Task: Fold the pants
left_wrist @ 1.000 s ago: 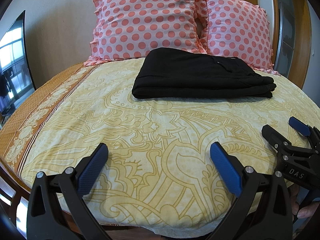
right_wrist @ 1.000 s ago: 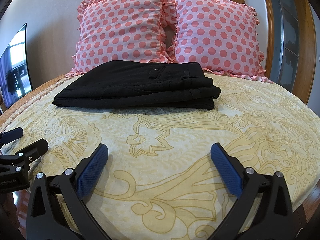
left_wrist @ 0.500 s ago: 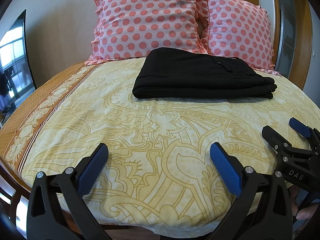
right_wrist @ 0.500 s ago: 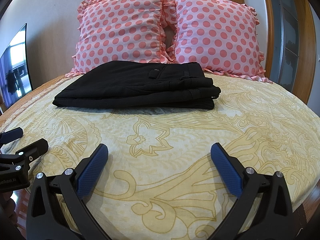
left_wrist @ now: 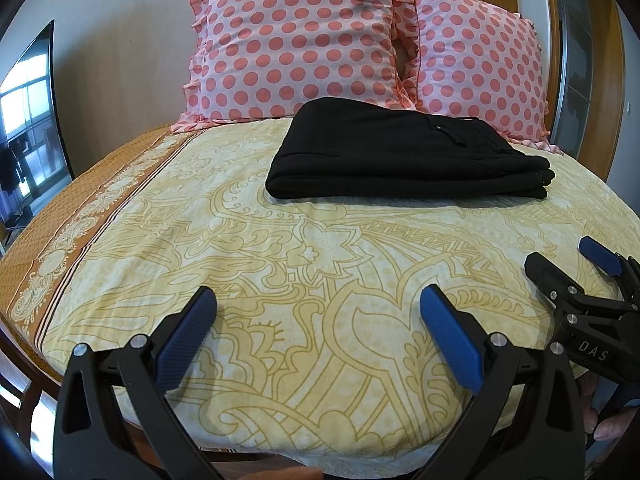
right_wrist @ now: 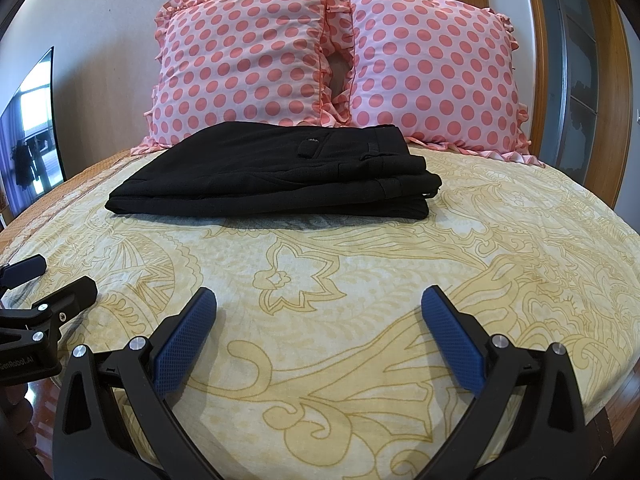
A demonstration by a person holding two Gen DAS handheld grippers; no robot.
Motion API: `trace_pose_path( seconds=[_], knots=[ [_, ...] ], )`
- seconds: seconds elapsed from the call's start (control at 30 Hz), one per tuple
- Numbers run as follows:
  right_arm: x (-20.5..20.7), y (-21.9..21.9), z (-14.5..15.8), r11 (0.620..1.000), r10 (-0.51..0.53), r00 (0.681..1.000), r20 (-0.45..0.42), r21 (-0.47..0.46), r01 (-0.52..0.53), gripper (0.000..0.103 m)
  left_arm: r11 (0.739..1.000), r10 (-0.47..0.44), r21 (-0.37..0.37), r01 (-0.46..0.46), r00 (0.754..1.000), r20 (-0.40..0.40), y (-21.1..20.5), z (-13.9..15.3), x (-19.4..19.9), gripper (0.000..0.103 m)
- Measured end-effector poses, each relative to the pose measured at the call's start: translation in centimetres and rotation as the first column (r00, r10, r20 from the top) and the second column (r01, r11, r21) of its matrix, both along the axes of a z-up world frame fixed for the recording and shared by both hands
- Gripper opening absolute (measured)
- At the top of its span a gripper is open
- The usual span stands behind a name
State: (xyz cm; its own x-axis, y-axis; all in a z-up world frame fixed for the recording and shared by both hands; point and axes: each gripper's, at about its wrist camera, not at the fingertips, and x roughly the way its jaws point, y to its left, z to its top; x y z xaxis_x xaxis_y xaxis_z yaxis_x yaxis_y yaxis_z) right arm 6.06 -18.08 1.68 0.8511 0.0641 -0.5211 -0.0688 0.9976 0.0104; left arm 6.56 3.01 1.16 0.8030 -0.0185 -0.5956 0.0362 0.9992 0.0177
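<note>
Left gripper (left_wrist: 316,316) is hovering over the near end of the bed, jaws spread wide, holding nothing. Right gripper (right_wrist: 318,316) is hovering alongside in the same way, spread and empty; each one is showing at the edge of the other's view. Both are sitting well apart from the pants (right_wrist: 276,176).

Progress, judged from the layout: folding is looking complete. The pants are lying as a compact stacked rectangle at the far end of the yellow patterned bedspread (right_wrist: 360,280), just in front of two pink polka-dot pillows (right_wrist: 256,52). Nothing obvious is remaining beyond optional squaring.

Appearance: black fabric, several layers, waistband and a back pocket flap facing up, edges roughly aligned, right-hand ends slightly staggered.
</note>
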Motion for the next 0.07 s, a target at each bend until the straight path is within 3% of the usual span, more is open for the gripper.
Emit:
trace_pose_path(
  seconds=[0.07],
  knots=[
    [-0.01,0.0,-0.01,1.0,0.0,1.0,-0.001,-0.001,0.0,0.102,1.0,-0.001,0.0,0.001,1.0,0.001,0.0,-0.01,0.03,0.101]
  ],
)
